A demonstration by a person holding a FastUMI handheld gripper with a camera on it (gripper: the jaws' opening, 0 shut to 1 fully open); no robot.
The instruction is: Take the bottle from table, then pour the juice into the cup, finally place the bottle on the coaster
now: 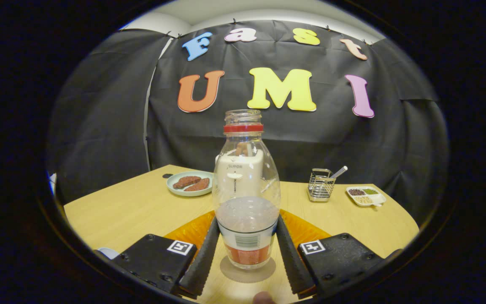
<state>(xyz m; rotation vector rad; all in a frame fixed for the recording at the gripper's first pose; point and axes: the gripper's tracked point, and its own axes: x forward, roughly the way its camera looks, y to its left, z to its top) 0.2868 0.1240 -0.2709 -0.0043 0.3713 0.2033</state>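
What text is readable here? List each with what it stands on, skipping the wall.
"SUPER": white box behind the bottle.
Bottle's label: barcode, print too small to read.
Claw, fingers flanking the bottle: square markers, no words.

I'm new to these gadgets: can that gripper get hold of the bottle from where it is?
Probably yes. The bottle already stands upright between the open gripper's fingers, with nothing in between; they look apart from its sides.

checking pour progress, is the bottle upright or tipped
Upright: the bottle stands on a round coaster between the gripper fingers, its uncapped mouth pointing up.
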